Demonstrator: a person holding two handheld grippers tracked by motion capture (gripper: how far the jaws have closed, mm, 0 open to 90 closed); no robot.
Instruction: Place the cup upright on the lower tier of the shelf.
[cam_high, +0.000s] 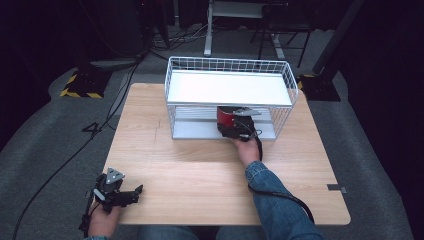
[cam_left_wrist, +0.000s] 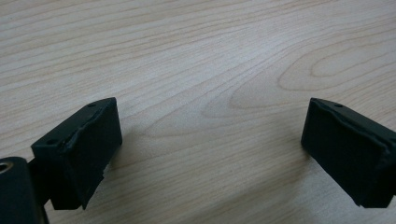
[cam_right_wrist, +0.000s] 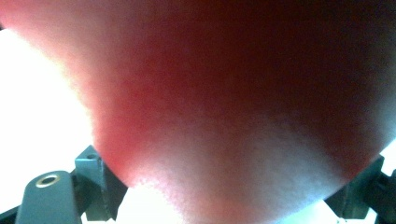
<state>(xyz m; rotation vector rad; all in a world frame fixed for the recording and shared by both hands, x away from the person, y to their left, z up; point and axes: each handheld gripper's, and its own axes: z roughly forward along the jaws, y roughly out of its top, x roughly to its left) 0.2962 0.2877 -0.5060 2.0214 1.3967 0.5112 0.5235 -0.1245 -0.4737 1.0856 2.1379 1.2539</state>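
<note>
A red rounded object (cam_high: 226, 115) sits on the lower level of a white wire rack (cam_high: 172, 95), under its white top shelf (cam_high: 227, 87). My right gripper (cam_high: 232, 126) reaches into the rack's front opening and is shut on that object. In the right gripper view the red object (cam_right_wrist: 224, 93) bulges close to the camera, with a black jaw pressed against each side. My left gripper (cam_high: 131, 193) rests low at the wooden table's (cam_high: 200, 170) front left corner. It is open, its black fingers (cam_left_wrist: 88, 149) wide apart over bare wood with nothing between them.
The rack stands at the table's far middle. Its grey lower floor (cam_high: 192, 131) lies left of the red object. Cables (cam_high: 105, 122) run over the grey carpet left of the table, and chair and desk legs (cam_high: 207, 35) stand behind the rack.
</note>
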